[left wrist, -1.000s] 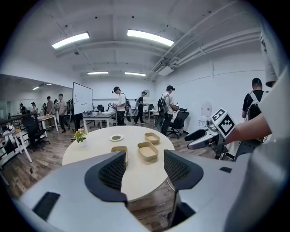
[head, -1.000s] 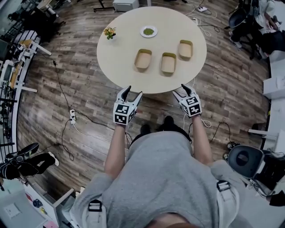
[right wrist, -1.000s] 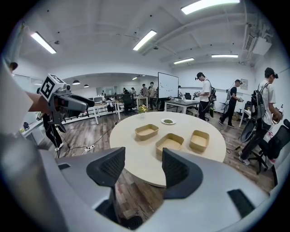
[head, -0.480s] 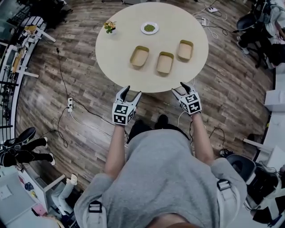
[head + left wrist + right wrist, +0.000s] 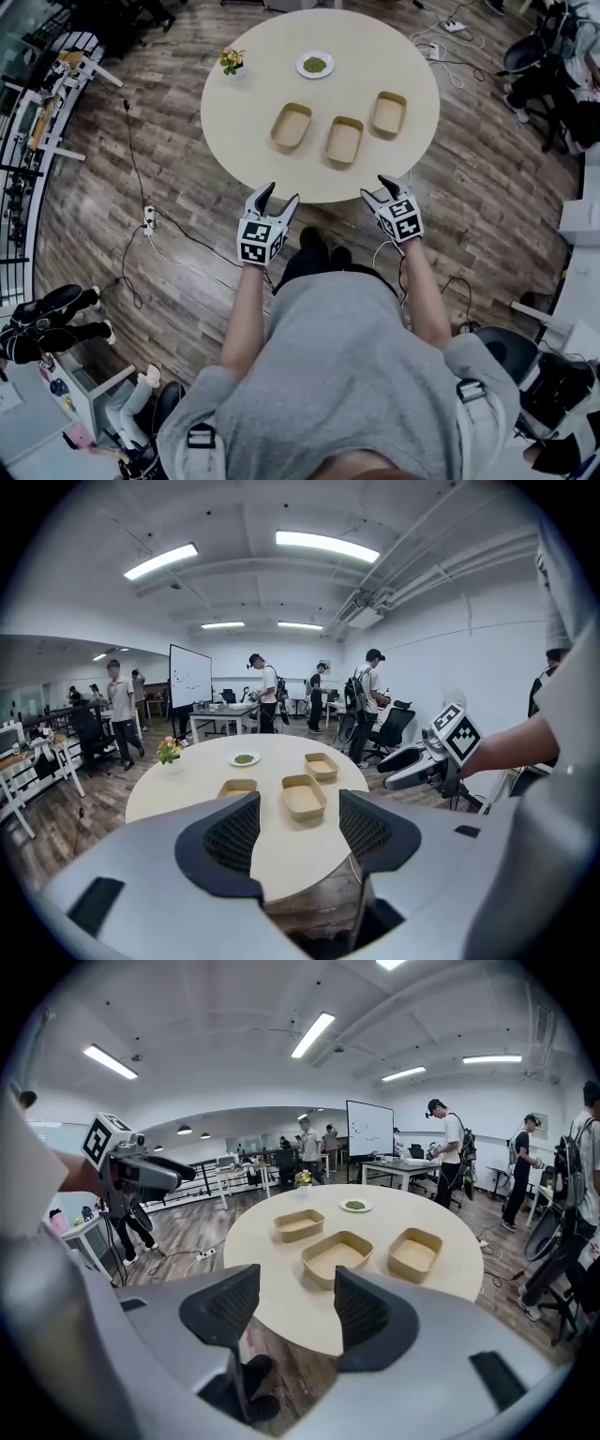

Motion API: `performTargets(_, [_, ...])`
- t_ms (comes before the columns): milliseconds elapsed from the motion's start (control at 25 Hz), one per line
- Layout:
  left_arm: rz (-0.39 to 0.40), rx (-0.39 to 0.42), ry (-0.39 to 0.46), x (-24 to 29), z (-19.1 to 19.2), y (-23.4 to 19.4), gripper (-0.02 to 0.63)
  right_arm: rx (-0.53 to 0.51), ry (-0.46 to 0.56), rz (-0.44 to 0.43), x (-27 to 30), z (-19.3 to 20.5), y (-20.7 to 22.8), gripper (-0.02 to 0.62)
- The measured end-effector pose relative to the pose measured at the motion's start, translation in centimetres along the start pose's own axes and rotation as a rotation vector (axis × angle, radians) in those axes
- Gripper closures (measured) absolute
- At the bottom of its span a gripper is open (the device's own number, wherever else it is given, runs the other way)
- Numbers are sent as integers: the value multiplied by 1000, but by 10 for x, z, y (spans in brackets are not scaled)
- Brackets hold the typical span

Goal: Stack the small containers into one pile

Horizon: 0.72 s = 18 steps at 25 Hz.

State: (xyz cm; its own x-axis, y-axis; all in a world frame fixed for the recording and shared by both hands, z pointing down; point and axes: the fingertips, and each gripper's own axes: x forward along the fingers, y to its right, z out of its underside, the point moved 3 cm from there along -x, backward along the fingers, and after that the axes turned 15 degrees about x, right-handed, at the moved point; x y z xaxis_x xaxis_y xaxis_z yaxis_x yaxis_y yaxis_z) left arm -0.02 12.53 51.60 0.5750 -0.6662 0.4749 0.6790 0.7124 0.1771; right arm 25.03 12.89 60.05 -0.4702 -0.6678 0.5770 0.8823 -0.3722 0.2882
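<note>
Three small tan containers stand side by side on the round table (image 5: 244, 141): the left container (image 5: 292, 125), the middle container (image 5: 344, 140) and the right container (image 5: 388, 112). All three are empty and apart from each other. My left gripper (image 5: 278, 196) hovers open just short of the table's near edge. My right gripper (image 5: 377, 187) is open too, at the near edge further right. Neither holds anything. The containers (image 5: 304, 796) show beyond my left jaws, and the middle container (image 5: 337, 1257) lies beyond my right jaws.
A small white plate with green bits (image 5: 314, 65) and a little flower pot (image 5: 231, 62) sit at the table's far side. Cables (image 5: 141, 197) and a power strip (image 5: 149, 219) lie on the wooden floor at left. People, desks and chairs fill the room behind.
The view has shifted slightly; the table and both grippers sit a little nearer each other. Both grippers stay open and empty.
</note>
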Motion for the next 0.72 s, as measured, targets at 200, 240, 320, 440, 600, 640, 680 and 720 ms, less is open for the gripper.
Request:
performTargets(200, [3,-23,2,16,0,-8,337,-21,-31,-8,8,0,1,337])
performTargets(240, [7,-25,3,22,-2,-10,337,-23,-38,-7,10,-1,4,337])
performTargets(320, [14,-29,4,33,-5,-16,337,-25,-50,-3,16,-6,10,337])
performTargets(440, [24,-41,5,45,-5,-25,337,-28,-65,-1,25,-13,14,337])
performTargets(600, [32,-52,3,60,-1,-44,337,-41,-97,-21,45,-25,16,347])
performTargets(640, [33,-58,4,65,0,-50,337,-48,-103,-24,51,-29,16,350])
performTargets(680, [35,-65,5,69,2,-56,337,-58,-109,-24,57,-32,16,351])
performTargets(720, [39,-72,4,74,3,-61,337,-68,-115,-22,63,-36,16,351])
